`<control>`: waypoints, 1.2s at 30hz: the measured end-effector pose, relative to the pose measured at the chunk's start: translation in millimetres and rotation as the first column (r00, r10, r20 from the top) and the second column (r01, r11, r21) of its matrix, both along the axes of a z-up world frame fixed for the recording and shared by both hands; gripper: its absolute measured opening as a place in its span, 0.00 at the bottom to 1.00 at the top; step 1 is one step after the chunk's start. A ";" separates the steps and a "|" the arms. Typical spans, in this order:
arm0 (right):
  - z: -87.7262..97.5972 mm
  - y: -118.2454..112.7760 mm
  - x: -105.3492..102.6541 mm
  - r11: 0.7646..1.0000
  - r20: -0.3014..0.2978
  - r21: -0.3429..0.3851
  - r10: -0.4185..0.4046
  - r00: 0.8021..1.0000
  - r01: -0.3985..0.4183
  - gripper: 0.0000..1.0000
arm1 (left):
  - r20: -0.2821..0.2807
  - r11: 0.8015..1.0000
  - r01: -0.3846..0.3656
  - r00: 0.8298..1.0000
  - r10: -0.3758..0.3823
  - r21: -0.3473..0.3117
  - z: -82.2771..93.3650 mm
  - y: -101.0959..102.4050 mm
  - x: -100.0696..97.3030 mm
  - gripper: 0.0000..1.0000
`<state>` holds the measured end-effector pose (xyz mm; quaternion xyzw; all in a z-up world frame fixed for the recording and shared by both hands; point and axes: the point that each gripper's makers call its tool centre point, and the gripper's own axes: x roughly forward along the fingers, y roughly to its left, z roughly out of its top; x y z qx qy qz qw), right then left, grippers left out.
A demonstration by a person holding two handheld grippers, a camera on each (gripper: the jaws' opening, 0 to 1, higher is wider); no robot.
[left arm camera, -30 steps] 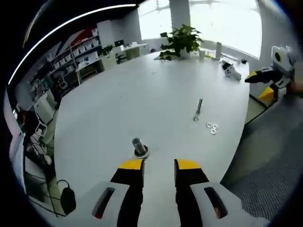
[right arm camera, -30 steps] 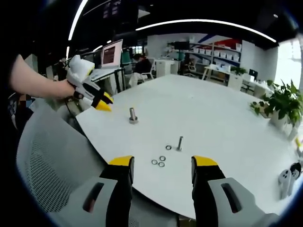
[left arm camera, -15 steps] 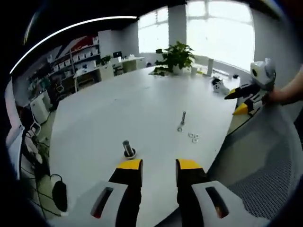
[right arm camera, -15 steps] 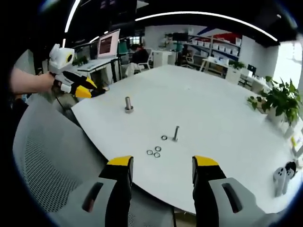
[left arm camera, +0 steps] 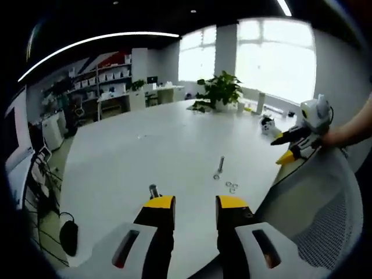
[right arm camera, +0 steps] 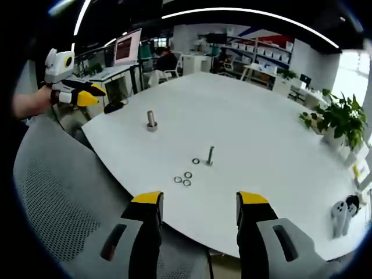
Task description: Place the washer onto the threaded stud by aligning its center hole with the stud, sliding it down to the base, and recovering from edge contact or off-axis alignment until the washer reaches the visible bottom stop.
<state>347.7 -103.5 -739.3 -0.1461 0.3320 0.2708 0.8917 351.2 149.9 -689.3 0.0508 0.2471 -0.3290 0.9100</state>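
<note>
Both claws spread, empty, off the tabletop (right arm camera: 261,133).
Left claw (left arm camera: 195,203), right claw (right arm camera: 199,201); washers (right arm camera: 182,178) lie beside the stud (right arm camera: 151,120).

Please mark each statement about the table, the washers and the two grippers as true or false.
1. The right gripper is open and holds nothing. True.
2. A washer already sits on the upright stud. False: the loose washers lie flat on the white table, apart from the stud.
3. A bolt lies on the table beside the washers. True.
4. The left gripper is shut on a washer. False: its jaws stand apart, with nothing between them.
5. A potted plant stands on the table. True.
6. A laptop lies on the white table between stud and bolt. False: only bare tabletop is there.
</note>
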 end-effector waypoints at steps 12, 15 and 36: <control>-4.4 -10.8 -5.1 0.999 -0.021 -0.008 -0.053 0.998 0.053 0.45 | 0.007 1.000 0.007 1.000 -0.007 0.015 -2.2 0.8 -6.5 0.26; 5.3 1.2 -1.8 1.000 0.035 -0.005 0.018 0.999 -0.018 0.50 | 0.030 1.000 -0.006 1.000 0.005 0.014 2.7 4.3 -2.7 0.25; 2.5 2.5 -3.3 1.000 0.008 0.016 0.005 1.000 -0.006 0.50 | -0.020 1.000 0.004 1.000 -0.003 0.022 -7.1 3.4 -3.5 0.26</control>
